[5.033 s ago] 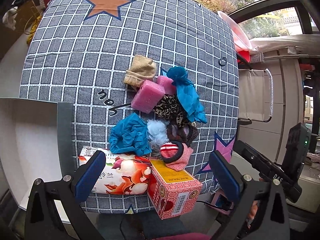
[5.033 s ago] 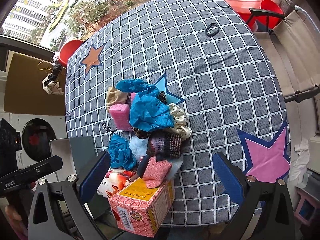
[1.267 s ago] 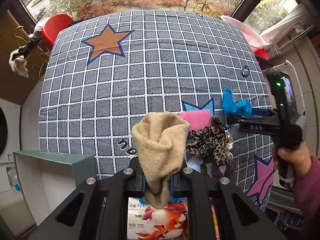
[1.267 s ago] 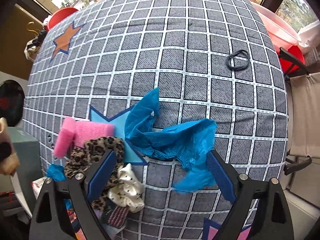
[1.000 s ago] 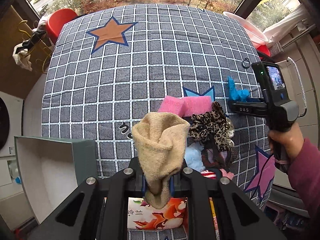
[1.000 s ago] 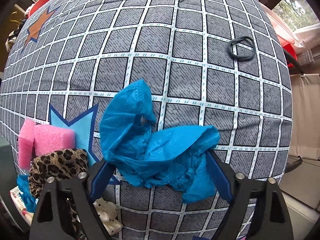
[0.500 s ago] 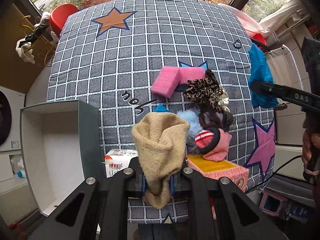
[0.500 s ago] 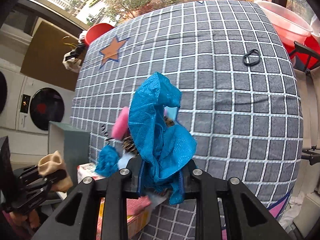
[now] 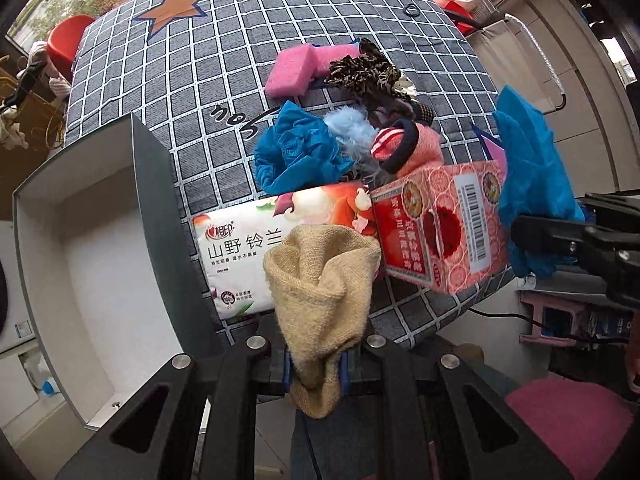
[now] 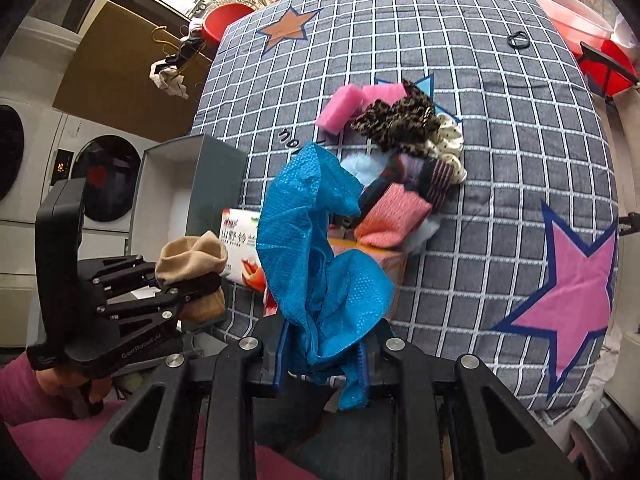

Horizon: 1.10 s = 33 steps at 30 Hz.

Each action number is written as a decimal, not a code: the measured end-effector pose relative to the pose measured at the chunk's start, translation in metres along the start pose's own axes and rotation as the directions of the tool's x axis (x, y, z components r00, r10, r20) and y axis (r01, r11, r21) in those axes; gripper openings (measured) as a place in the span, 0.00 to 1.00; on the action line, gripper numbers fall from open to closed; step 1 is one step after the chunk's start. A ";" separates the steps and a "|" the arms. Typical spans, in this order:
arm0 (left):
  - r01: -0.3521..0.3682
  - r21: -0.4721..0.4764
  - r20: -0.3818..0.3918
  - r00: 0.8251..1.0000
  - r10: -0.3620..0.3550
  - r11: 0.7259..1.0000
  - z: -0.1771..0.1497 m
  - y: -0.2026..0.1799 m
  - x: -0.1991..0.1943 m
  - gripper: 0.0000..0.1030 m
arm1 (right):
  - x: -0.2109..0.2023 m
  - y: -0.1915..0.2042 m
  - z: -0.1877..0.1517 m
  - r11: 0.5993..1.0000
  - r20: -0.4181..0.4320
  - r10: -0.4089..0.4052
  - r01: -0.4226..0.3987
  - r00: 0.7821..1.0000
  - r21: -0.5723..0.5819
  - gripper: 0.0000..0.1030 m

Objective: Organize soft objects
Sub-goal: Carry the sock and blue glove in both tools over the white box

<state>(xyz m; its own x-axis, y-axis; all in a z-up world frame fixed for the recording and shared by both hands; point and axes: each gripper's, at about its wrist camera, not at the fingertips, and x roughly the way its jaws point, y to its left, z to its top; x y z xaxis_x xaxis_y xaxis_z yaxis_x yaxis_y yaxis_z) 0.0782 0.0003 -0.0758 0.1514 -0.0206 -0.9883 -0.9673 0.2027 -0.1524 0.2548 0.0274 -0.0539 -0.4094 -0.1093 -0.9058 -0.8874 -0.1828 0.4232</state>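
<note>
Grey checked cloth covers the table [image 9: 168,92], the largest thing we see, and on its near half lies the heap still to be sorted. At the table's near left edge stands the open box [image 9: 72,248], white inside and grey outside, which we take for the place where the soft things go.

The blue crinkled cloth [image 10: 320,256] is the bigger of our two loads. It looks thin, feather-light and limp, hanging in loose folds above and below the clamp, so we judge it will trail and may catch on the pink carton [image 9: 444,220] or the tissue pack [image 9: 256,240] beneath. A bunched middle is the sensible hold, and that is where the right gripper [image 10: 322,354] has it, pressed together on the gathered fabric, raised above the table's near edge and pointing across the heap.

The tan knitted sock [image 9: 320,292] is thicker, springy and soft, unlikely to slip. The left gripper [image 9: 314,368] pinches it low down, with the open cuff standing up above the fingers and a short tail below. We hold that gripper off the table's near edge, just right of the box wall, angled toward the tissue pack.

In the heap, pink sponges [image 9: 296,68], a leopard scrunchie [image 9: 362,74] and a pink sock [image 9: 416,146] await us.
</note>
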 end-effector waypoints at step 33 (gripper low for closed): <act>-0.036 -0.376 0.151 0.984 0.099 0.926 -0.092 0.165 -0.033 0.18 | 0.060 0.229 0.013 0.872 -0.060 -0.083 0.043 0.995 -0.488 0.27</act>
<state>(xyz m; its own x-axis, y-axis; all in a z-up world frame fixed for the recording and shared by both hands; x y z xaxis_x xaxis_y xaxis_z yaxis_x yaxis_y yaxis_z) -0.1055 -0.0557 -0.0696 0.0835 0.1474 -0.9855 -0.9776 -0.1794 -0.1097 0.0242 -0.0082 -0.0119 -0.3212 -0.1524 -0.9347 -0.6881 -0.6405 0.3409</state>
